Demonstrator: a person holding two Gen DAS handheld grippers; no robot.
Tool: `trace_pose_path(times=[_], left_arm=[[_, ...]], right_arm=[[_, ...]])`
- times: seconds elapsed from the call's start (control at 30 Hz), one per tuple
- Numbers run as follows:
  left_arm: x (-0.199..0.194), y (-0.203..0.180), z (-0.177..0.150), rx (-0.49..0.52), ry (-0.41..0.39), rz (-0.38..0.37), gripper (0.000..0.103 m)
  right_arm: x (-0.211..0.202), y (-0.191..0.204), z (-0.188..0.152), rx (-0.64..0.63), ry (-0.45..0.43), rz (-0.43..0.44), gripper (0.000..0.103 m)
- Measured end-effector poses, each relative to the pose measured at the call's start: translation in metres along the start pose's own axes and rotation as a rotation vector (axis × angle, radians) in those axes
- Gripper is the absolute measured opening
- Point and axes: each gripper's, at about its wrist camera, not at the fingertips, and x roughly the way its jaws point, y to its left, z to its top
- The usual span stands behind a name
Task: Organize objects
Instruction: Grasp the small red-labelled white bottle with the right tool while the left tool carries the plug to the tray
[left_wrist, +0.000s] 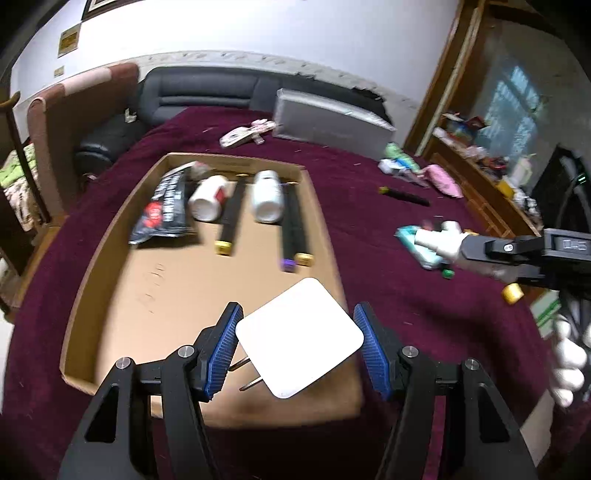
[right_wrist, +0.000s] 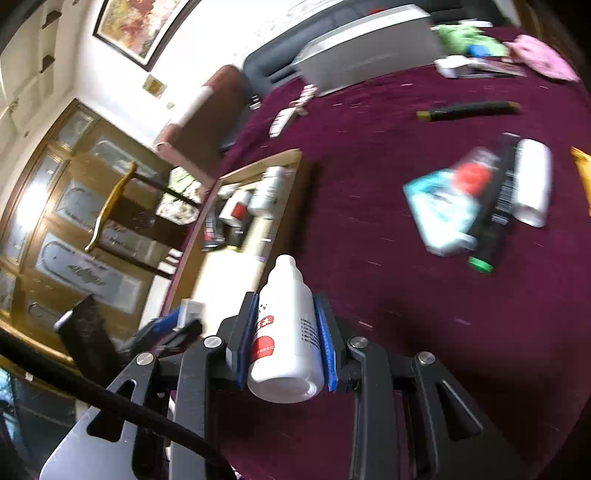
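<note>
My left gripper (left_wrist: 295, 332) is shut on a white square charger plug (left_wrist: 299, 338), its metal prongs pointing left, held over the near right part of the cardboard tray (left_wrist: 107, 251). The tray holds a black packet (left_wrist: 164, 206), two white bottles (left_wrist: 208, 197) and several black markers (left_wrist: 231, 214). My right gripper (right_wrist: 286, 325) is shut on a white bottle with a red label (right_wrist: 284, 332), held above the maroon cloth to the right of the tray (right_wrist: 258, 170). In the left wrist view it shows at the right edge (left_wrist: 458, 247).
On the maroon cloth lie a teal box (right_wrist: 439, 210), a black marker with a green cap (right_wrist: 491, 218), a white bottle (right_wrist: 533, 182), another black marker (right_wrist: 469, 109) and a silver box (left_wrist: 328, 120). Sofas stand behind the table, a wooden cabinet to the side.
</note>
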Motion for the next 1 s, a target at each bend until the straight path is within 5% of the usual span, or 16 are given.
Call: trace_pose_path(times=[0.4,1.0], left_arm=[[0.043,0.057,0.033,-0.026,0.090,0.112,0.056],[0.058,0.080,0.034,-0.020,0.119,0.110,0.056]], right_arm=[[0.115,0.058,0.032,-0.034,0.111,-0.032,0.028],[0.166,0.060,0.041,-0.042,0.137,-0.144,0.028]])
